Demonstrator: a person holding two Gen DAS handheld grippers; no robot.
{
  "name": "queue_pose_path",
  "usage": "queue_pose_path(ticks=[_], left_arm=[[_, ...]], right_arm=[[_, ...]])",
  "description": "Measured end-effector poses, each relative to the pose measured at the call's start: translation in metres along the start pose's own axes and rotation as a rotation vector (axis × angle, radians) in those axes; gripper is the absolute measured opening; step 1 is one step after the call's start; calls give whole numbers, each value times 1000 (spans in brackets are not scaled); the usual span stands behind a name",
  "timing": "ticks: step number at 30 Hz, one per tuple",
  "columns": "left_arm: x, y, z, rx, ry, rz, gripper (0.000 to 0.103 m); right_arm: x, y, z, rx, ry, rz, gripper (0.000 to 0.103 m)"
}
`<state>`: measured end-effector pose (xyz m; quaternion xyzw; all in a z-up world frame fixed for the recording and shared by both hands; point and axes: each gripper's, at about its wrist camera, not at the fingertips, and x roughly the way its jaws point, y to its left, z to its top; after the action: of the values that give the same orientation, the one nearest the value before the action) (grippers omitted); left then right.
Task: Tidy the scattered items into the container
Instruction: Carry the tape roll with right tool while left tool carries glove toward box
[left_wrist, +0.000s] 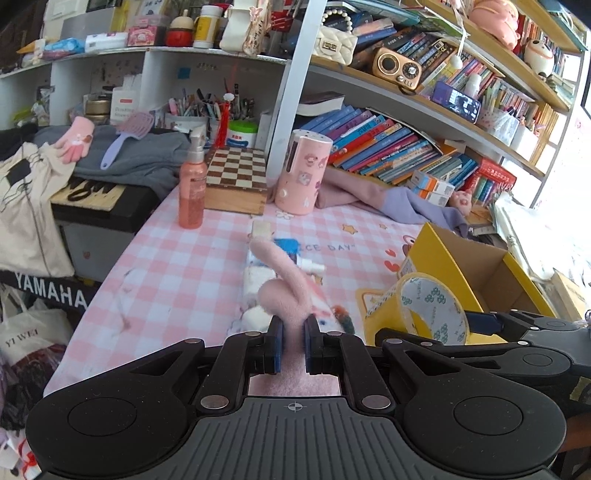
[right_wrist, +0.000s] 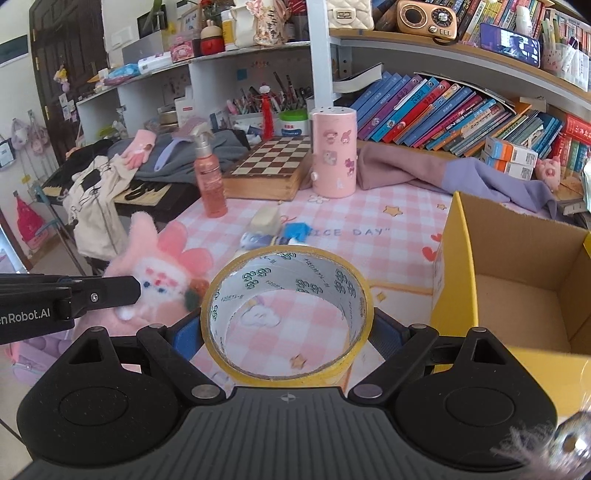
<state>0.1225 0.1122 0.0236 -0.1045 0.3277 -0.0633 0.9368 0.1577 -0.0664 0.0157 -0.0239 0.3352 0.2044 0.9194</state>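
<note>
A soft pink plush toy (left_wrist: 284, 295) is pinched between the nearly closed blue pads of the left hand-held gripper (left_wrist: 293, 330), and is carried above the counter (left_wrist: 177, 258) with its pink-and-white checked cloth. From the right wrist view the toy (right_wrist: 162, 273) is seen as fluffy and pink, with long rounded ears, a white face dotted in blue and red, and a small green-and-orange tuft at its lower edge; its outline is blurred, so finer detail cannot be told. A wide roll of yellow tape (right_wrist: 286, 314) is gripped across its outer rim by the right hand-held gripper (right_wrist: 286, 334), whose jaws are spread far apart around it. The roll's inner face is white and printed with a repeating green mark, and the checked cloth is visible through its hollow centre. The open yellow cardboard box (right_wrist: 517, 295), brown inside, is placed just to the right of the roll, near the counter's front edge. Still on the cloth beyond the roll, a few small items (right_wrist: 273, 229) are left together, among them something pale and something bright blue. Farther back, a pink spray bottle (right_wrist: 210, 177), a wooden chessboard box (right_wrist: 269, 166) and a pink cylindrical canister (right_wrist: 334, 151) are stood in front of the bookshelves.
</note>
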Motion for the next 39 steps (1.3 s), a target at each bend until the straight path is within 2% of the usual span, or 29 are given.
queue_pose_path(ticks=[8,18,32,39], left_arm=[[-36,8,-30,-20,8,-4,10],[-56,4,-57,3,50,-71,10],[-48,-40,-75,103,116,-253,10],[-40,-70,-87,169,174,-350,10]], right_arm=[[-28,24,-32,7,21,3,90],[-65,29,-72,86,30,-58,90],[-115,-2,-119,241,50,-240,90],[-137,-19,-141,319,68,-324,90]])
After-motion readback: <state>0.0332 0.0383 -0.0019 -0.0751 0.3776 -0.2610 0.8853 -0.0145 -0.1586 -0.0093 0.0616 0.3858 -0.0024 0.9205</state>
